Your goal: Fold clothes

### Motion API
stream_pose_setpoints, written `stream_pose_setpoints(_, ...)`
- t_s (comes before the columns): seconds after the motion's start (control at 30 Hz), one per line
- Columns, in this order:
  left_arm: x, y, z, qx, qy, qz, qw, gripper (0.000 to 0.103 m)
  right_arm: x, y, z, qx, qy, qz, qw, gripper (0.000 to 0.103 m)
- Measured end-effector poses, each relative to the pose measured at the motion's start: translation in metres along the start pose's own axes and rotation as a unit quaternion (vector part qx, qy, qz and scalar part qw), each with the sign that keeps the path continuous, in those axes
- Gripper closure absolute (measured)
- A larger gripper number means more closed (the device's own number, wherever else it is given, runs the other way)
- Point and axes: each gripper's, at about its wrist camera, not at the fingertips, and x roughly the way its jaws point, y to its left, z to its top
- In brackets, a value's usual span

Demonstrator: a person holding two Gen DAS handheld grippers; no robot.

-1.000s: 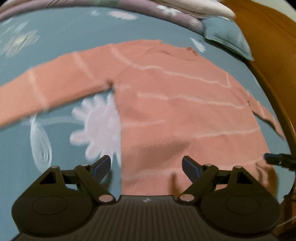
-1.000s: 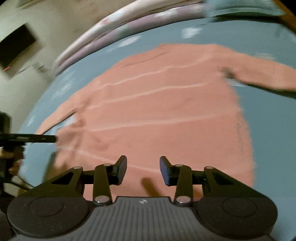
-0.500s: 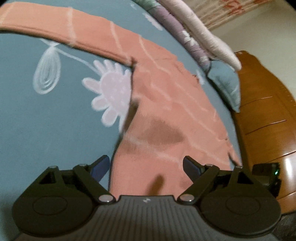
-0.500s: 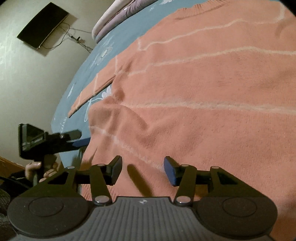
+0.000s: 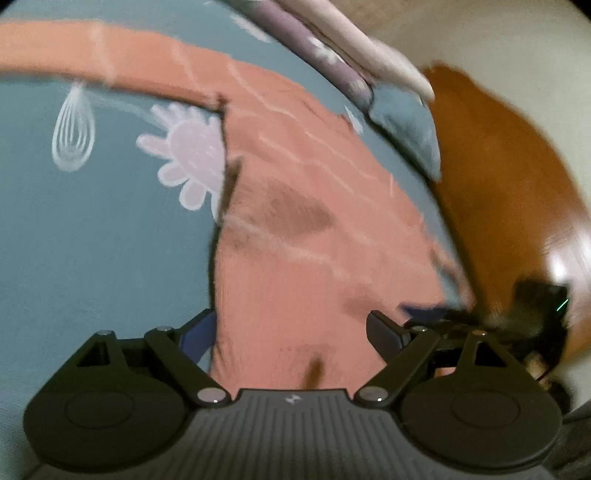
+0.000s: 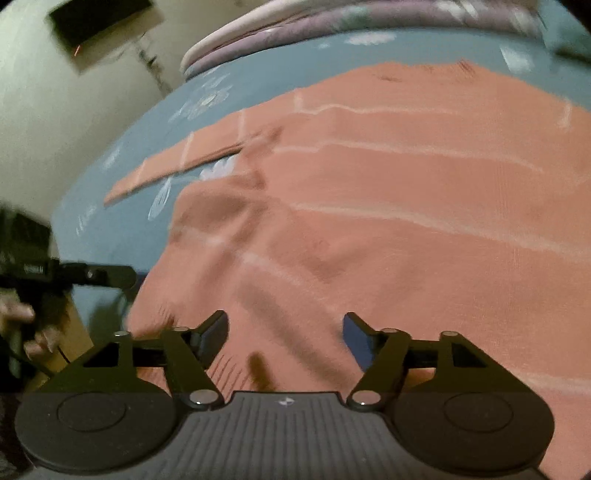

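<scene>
While the salmon-pink sweater lies spread flat on the blue floral bedsheet, w/ one sleeve stretched out sideways, the left gripper sits low over the hem's left corner, fingers spread wide, nothing pinched. Right gripper hovers over the hem too, jaws apart & empty. Fabric's rumpled near the left corner. Folded quilts & a pillow at the head end.

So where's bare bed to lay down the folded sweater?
The blue bedspread left of the sweater, below its outstretched sleeve, lies bare. The far side is crowded: stacked bedding and a pillow against the wooden bed frame.
</scene>
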Motion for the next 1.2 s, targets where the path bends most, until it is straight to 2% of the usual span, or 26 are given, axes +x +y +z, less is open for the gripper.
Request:
stream_pose_setpoints(0.07,-0.006,-0.018,-0.001,0.085,0.004,0.05,0.9951,0.015,-0.003,0.03,-0.007,-0.052,-0.005,-0.017,0.998,0.015)
stream_pose_setpoints(0.1,-0.01,-0.028,-0.005,0.137,0.002,0.081,0.9873,0.015,-0.003,0.044,-0.011,-0.078,-0.006,-0.022,0.997,0.015)
stream_pose_setpoints(0.17,-0.02,-0.045,-0.02,0.236,-0.001,0.136,0.9623,0.015,0.001,0.073,-0.022,-0.128,-0.005,-0.026,0.991,0.012)
stream_pose_setpoints(0.23,-0.026,-0.057,-0.039,0.309,-0.004,0.174,0.9351,0.012,0.01,0.093,-0.036,-0.182,-0.01,-0.058,0.982,0.011)
stream_pose_setpoints(0.3,-0.033,-0.062,-0.058,0.345,-0.011,0.188,0.9195,0.012,0.019,0.113,-0.05,-0.235,-0.014,-0.089,0.968,0.01)
stream_pose_setpoints(0.47,-0.047,-0.058,-0.091,0.347,-0.034,0.18,0.9198,0.012,0.041,0.161,-0.084,-0.355,-0.03,-0.167,0.919,0.009)
stream_pose_setpoints(0.57,-0.047,-0.062,-0.106,0.358,-0.05,0.188,0.9133,0.012,0.043,0.168,-0.084,-0.357,-0.077,-0.214,0.906,0.009)
stream_pose_setpoints(0.7,-0.041,-0.072,-0.111,0.369,-0.072,0.17,0.9111,0.012,0.029,0.168,-0.078,-0.33,-0.138,-0.234,0.904,0.009)
stream_pose_setpoints(0.8,-0.029,-0.081,-0.11,0.393,-0.093,0.166,0.8998,0.012,0.021,0.164,-0.071,-0.318,-0.155,-0.234,0.906,0.009)
stream_pose_setpoints(0.9,-0.01,-0.087,-0.106,0.413,-0.11,0.184,0.8852,0.012,0.008,0.16,-0.068,-0.297,-0.163,-0.187,0.922,0.008)
stream_pose_setpoints(0.97,0.0,-0.089,-0.104,0.423,-0.116,0.193,0.8773,0.011,-0.002,0.153,-0.071,-0.281,-0.152,-0.161,0.934,0.008)
stream_pose_setpoints(1.03,0.007,-0.091,-0.104,0.438,-0.117,0.203,0.8682,0.011,-0.007,0.142,-0.08,-0.268,-0.134,-0.171,0.939,0.008)
stream_pose_setpoints(1.1,0.01,-0.094,-0.109,0.468,-0.107,0.213,0.8507,0.011,-0.01,0.126,-0.092,-0.254,-0.111,-0.186,0.943,0.008)
stream_pose_setpoints(1.13,0.011,-0.095,-0.113,0.488,-0.096,0.22,0.8389,0.011,-0.011,0.12,-0.099,-0.244,-0.101,-0.191,0.945,0.008)
stream_pose_setpoints(1.2,0.008,-0.096,-0.123,0.534,-0.086,0.229,0.8097,0.011,-0.014,0.106,-0.11,-0.222,-0.084,-0.2,0.951,0.008)
